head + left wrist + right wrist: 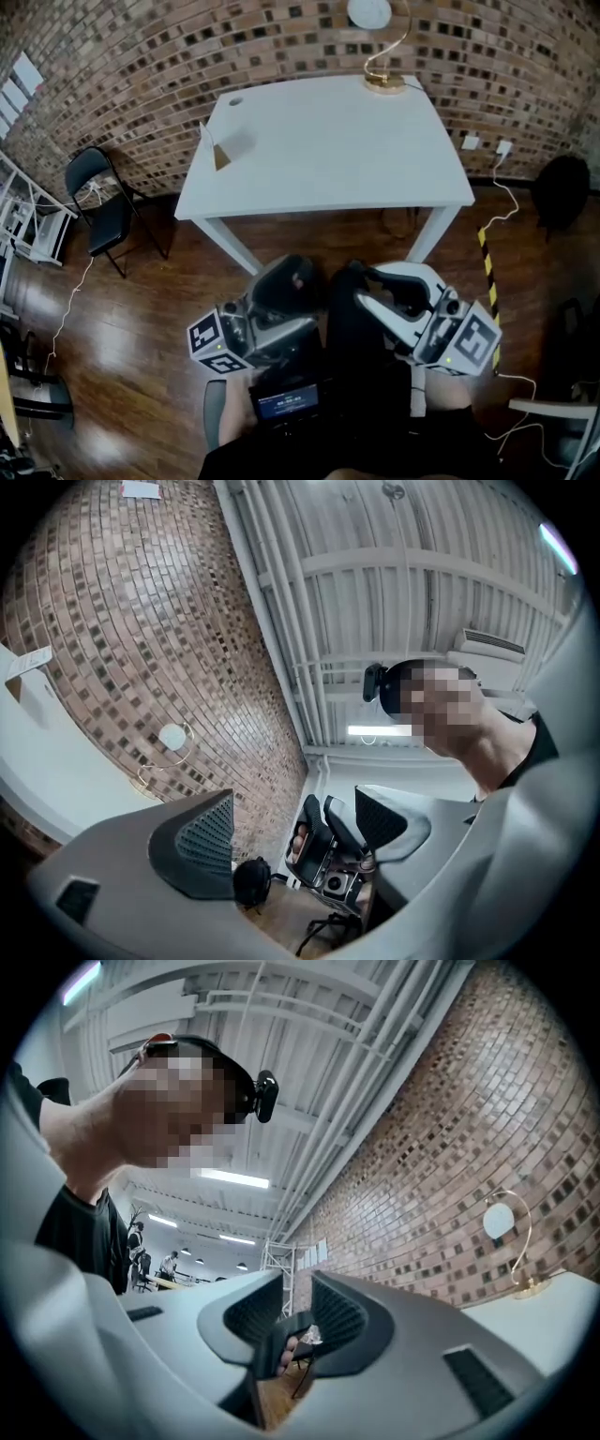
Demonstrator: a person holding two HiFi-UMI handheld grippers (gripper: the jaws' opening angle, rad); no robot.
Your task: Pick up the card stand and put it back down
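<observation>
Brown card stand (218, 153), upright, table (328, 141) left edge

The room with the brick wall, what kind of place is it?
Probably a workshop or test space in an industrial building, not a home. A bare brick wall stands behind a plain white table, a black folding chair stands nearby, and the ceiling shows open pipes and beams.

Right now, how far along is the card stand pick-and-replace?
Done: nothing that shows. The card stand sits on the white table, near its left edge, with no gripper on it. In hand: nothing; the left gripper and right gripper are open and empty, held short of the table. Left: reach, grasp, lift, set it back down.
</observation>
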